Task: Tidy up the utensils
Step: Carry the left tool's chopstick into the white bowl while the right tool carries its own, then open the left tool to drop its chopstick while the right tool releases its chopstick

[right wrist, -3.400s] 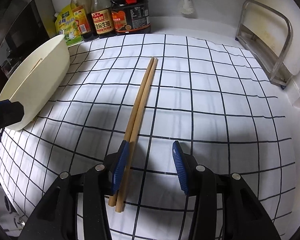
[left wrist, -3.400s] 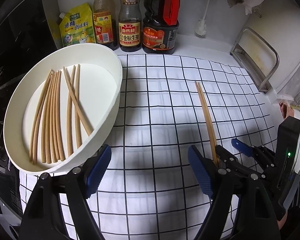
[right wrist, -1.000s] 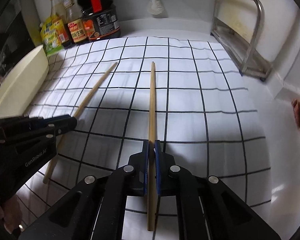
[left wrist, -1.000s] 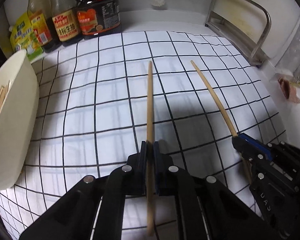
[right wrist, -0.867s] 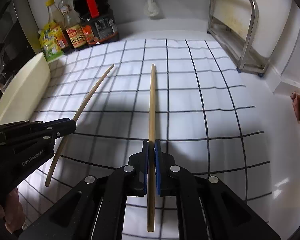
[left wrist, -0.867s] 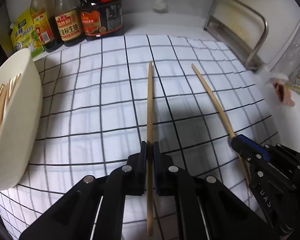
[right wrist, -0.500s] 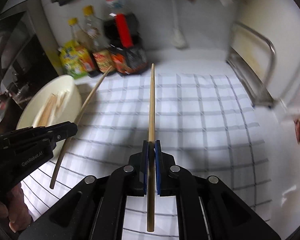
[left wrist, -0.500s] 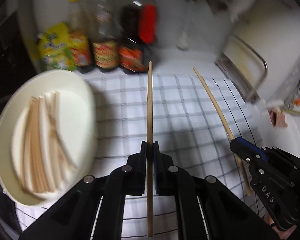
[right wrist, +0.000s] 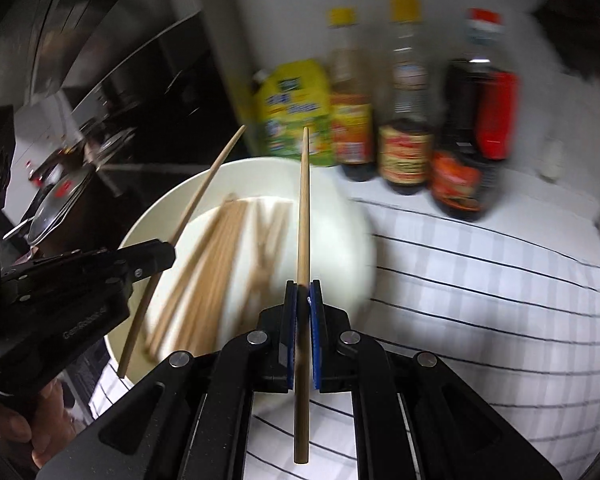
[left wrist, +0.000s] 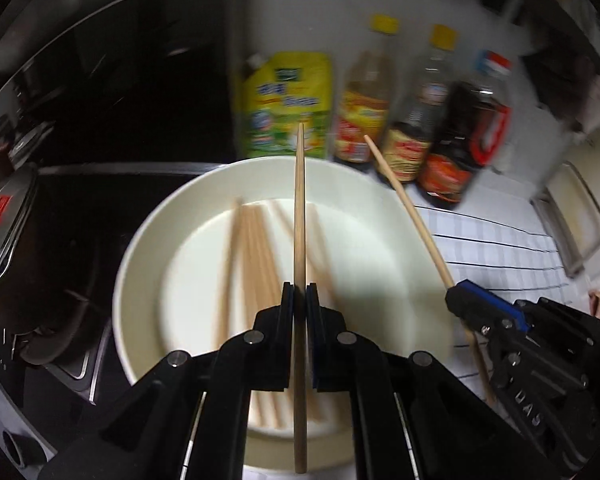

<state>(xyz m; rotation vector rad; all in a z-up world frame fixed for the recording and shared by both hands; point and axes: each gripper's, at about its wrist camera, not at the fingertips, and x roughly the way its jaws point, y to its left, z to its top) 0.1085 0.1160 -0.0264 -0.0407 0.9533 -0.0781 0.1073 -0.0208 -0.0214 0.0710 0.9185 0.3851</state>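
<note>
Along the back wall of a kitchen counter stand a yellow seasoning pouch [left wrist: 286, 102] and three sauce bottles [right wrist: 404, 120], with a white cloth [right wrist: 500, 300] marked in black grid lines spread in front of them and a dark stove off to the left. Beside the cloth sits a white oval dish [left wrist: 140, 280] already holding a loose bundle of wooden chopsticks [left wrist: 252, 248]. Each gripper is clamped tight on a single chopstick: the left gripper [left wrist: 299, 300] pinches the left chopstick [left wrist: 299, 208] about midway along its length, directly above the dish, and the right gripper [right wrist: 303, 300] holds the right chopstick [right wrist: 303, 208] the same way, above the dish's right-hand half. Motion blur smears the dish and its contents, so how the sticks already inside lie can only be roughly read; they seem to run mostly lengthwise. The step in hand looks like the delivery, and doing it well probably means lowering both sticks close to the dish floor and turning them to run with the bundle before the jaws part, since a release from height could let a round stick bounce or roll over the low rim.
</note>
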